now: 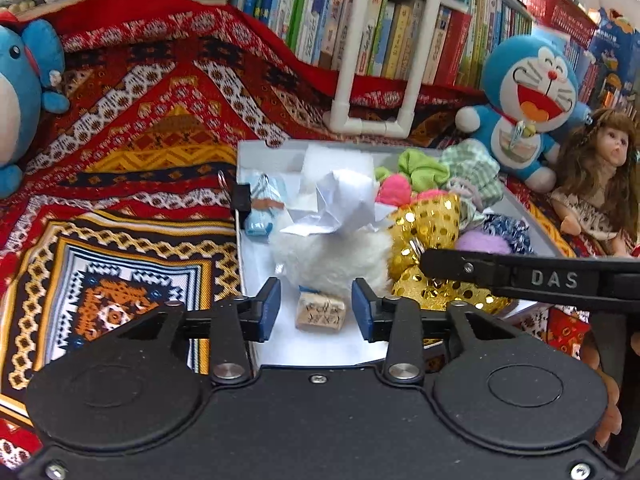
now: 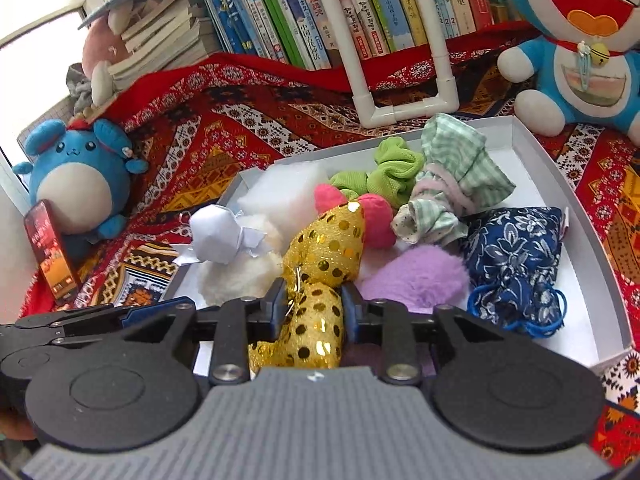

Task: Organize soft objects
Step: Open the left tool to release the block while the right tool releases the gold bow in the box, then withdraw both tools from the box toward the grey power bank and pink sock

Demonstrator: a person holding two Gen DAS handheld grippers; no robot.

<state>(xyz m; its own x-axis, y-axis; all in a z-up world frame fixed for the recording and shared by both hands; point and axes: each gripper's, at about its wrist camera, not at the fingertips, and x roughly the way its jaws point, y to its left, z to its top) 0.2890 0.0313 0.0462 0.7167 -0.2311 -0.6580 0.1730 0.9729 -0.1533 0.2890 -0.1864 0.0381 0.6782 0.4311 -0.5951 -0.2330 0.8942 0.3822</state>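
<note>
A white tray (image 2: 560, 184) on the patterned cloth holds soft things: a gold sequin pouch (image 2: 324, 264), a white fluffy ball (image 2: 240, 276), crumpled white paper (image 2: 218, 238), a lilac fluffy ball (image 2: 416, 280), a navy floral pouch (image 2: 516, 260), green checked cloth (image 2: 452, 176), a lime scrunchie (image 2: 384, 176) and a pink piece (image 2: 376, 220). My right gripper (image 2: 310, 306) is shut on the gold sequin pouch. My left gripper (image 1: 316, 306) is open and empty over the tray's near end (image 1: 320, 348), in front of the white fluffy ball (image 1: 332, 256) and a small wrapped block (image 1: 320, 312).
A Doraemon plush (image 1: 528, 104) and a doll (image 1: 600, 176) sit right of the tray. A blue round plush (image 2: 76, 184) and a red booklet (image 2: 50, 252) are at the left. Books and a white pipe frame (image 2: 400, 112) stand behind.
</note>
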